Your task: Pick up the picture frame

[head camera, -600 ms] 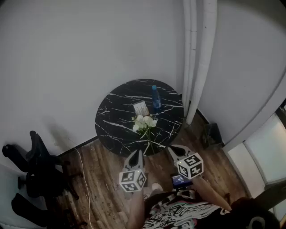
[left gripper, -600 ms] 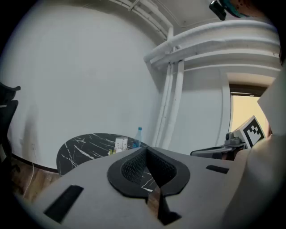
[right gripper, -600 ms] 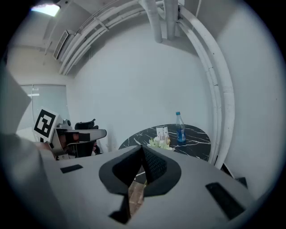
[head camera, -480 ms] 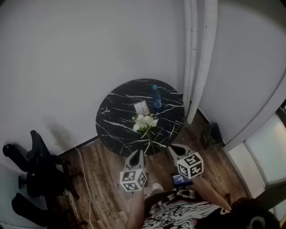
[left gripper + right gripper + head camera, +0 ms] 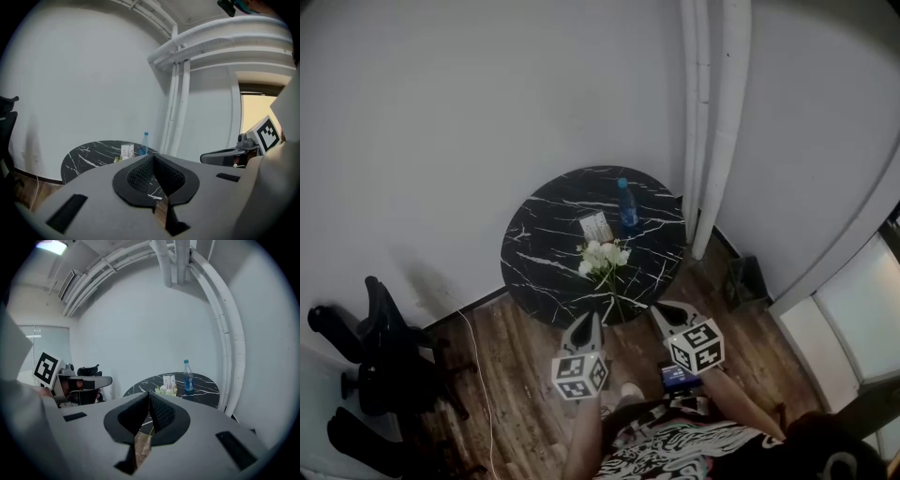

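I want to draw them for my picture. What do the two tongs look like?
Both the left tongs and right tongs are grey and pointed, with black dimpled pads. Each carries a white cube with black square markers. The person's top is black-and-white patterned.

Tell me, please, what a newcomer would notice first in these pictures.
The round black marble table stands against the wall by the white pipes, bearing white flowers, a blue bottle and a picture frame. The left gripper and right gripper hang shut before its near edge.
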The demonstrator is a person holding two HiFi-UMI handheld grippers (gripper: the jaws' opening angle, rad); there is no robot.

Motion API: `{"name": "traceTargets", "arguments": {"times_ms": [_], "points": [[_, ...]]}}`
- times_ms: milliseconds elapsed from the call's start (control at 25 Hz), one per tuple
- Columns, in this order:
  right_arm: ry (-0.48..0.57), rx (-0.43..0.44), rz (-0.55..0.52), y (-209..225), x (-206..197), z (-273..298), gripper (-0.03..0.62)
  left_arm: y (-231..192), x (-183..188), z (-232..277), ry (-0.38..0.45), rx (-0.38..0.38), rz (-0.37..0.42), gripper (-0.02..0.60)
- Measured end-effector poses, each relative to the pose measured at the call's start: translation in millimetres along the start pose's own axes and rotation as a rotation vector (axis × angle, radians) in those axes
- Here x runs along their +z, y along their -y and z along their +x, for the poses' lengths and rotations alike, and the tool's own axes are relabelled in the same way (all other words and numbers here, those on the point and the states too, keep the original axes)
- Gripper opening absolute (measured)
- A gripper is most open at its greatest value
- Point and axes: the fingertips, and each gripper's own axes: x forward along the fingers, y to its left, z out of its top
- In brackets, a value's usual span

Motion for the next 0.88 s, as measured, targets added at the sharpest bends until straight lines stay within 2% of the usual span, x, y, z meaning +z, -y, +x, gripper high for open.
{"name": "traceTargets", "arguments": {"times_ms": [560,880], "points": [[0.029,0.005,0.022,-2,1,0,0.018,-7,6,-9,0.008,0.042,0.017,0.014],[-0.022,-0.040,0.047,33,-8,33,0.018,-32,-7,37,-0.025,0.028,-0.024,0.014]]}}
